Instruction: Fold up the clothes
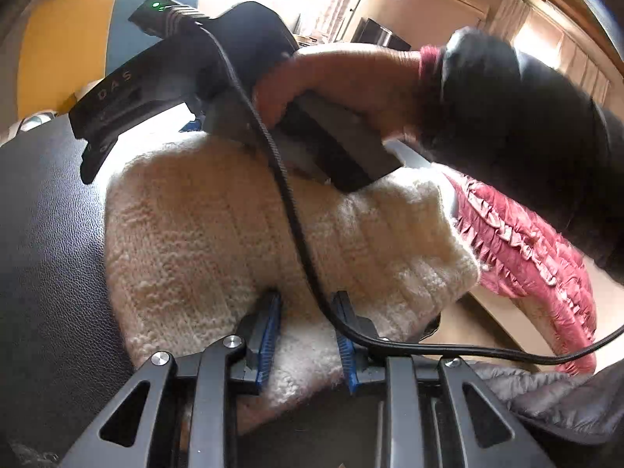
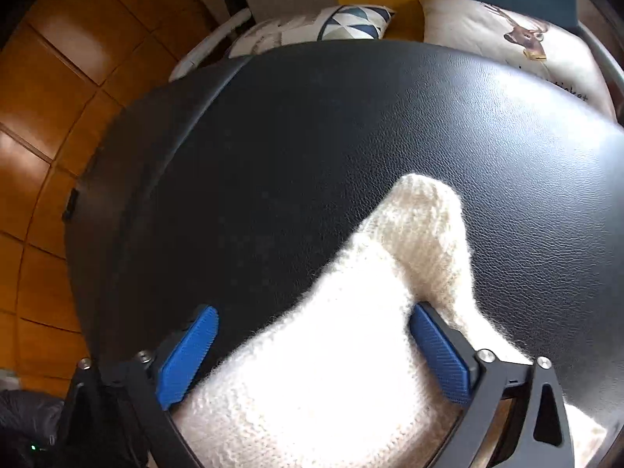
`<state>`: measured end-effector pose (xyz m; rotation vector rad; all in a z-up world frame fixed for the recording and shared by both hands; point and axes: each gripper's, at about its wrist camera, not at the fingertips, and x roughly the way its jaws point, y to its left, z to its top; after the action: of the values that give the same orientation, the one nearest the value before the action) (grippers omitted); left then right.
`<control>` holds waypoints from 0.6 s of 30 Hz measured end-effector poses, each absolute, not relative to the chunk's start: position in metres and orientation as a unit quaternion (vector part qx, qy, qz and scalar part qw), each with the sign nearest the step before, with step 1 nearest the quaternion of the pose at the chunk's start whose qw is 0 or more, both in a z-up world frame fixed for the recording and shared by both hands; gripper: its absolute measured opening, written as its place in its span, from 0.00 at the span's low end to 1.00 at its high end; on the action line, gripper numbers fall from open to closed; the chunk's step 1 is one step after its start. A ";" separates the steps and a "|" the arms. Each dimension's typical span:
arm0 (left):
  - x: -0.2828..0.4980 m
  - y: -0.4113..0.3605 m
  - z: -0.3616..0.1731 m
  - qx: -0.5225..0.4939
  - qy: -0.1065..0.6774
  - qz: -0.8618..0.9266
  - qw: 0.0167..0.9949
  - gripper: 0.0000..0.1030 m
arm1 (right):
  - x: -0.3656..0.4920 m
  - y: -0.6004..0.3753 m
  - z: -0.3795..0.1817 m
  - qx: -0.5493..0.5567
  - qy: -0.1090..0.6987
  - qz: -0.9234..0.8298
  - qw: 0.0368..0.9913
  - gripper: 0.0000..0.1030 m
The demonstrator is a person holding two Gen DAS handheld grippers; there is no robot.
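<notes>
left tool (image 1: pixel 308 335): narrowly parted, pads pinching cream knit sweater (image 1: pixel 234 234) edge | right tool (image 2: pixel 312 355): spread wide, straddling sweater, not gripping | sweater on black leather seat (image 2: pixel 312 136); pink garment (image 1: pixel 526 257) beside

You had open room on the black seat (image 2: pixel 312 148): its far half and left side lay bare, from the sweater's (image 2: pixel 331 370) tip out to the far edge. Two pillows (image 2: pixel 507 46) stood just past that far edge and closed off that way. Near the seat's right edge the sweater (image 1: pixel 241 234) covered the leather, and a pink ruffled garment (image 1: pixel 526 249) hung just beside it. A cable (image 1: pixel 300 241) ran across the sweater, right over your left gripper (image 1: pixel 308 331). Your right hand (image 1: pixel 351 82) and its tool blocked the space above the sweater.
</notes>
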<state>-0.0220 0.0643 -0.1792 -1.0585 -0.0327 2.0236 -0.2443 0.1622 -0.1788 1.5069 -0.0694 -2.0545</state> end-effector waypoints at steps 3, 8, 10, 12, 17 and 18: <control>-0.023 0.048 -0.169 -0.425 -0.054 0.803 0.414 0.27 | -0.243 0.171 -0.175 0.552 -0.053 -0.778 0.297 1.00; -0.025 0.012 -0.148 -0.407 -0.100 0.826 0.377 0.27 | -0.228 0.199 -0.144 0.508 -0.105 -0.806 0.285 0.99; -0.035 0.000 -0.141 -0.397 -0.116 0.835 0.362 0.28 | -0.208 0.207 -0.127 0.487 -0.117 -0.815 0.291 0.99; -0.043 -0.010 -0.132 -0.387 -0.116 0.848 0.341 0.28 | -0.187 0.221 -0.112 0.473 -0.116 -0.819 0.302 0.99; -0.071 0.002 -0.114 -0.378 -0.060 0.866 0.320 0.28 | -0.130 0.239 -0.089 0.457 -0.049 -0.827 0.322 0.99; -0.076 0.007 -0.113 -0.379 -0.052 0.866 0.322 0.28 | -0.121 0.233 -0.087 0.461 -0.019 -0.828 0.319 0.99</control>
<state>-0.0763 0.0073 -0.1134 -0.9952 -0.1363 2.2736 -0.1212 0.2325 -0.0875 1.2110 -0.0505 -2.1775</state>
